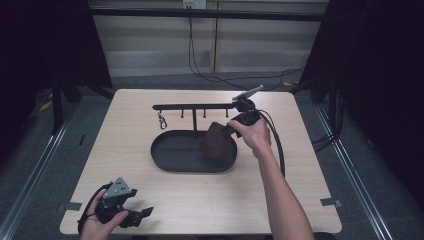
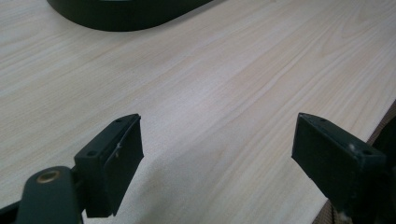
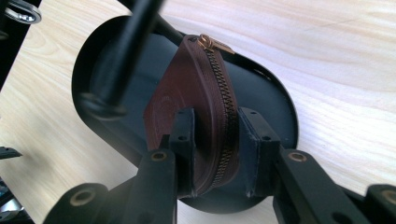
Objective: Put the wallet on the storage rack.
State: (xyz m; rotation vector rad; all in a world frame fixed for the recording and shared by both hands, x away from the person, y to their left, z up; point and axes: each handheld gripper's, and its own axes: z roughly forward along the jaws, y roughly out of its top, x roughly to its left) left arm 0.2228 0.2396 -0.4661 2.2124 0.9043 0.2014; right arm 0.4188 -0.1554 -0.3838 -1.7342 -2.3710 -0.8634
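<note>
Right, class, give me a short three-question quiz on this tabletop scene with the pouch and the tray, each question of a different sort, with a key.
1. True or false: the right hand-held gripper is shut on the brown zip pouch.
2. The pouch hangs over which thing? A) the black oval tray B) bare table C) the floor
3. Fill in: the left hand-held gripper has its jaws ____, with nothing between them.

Key: 1 true; 2 A; 3 open
</note>
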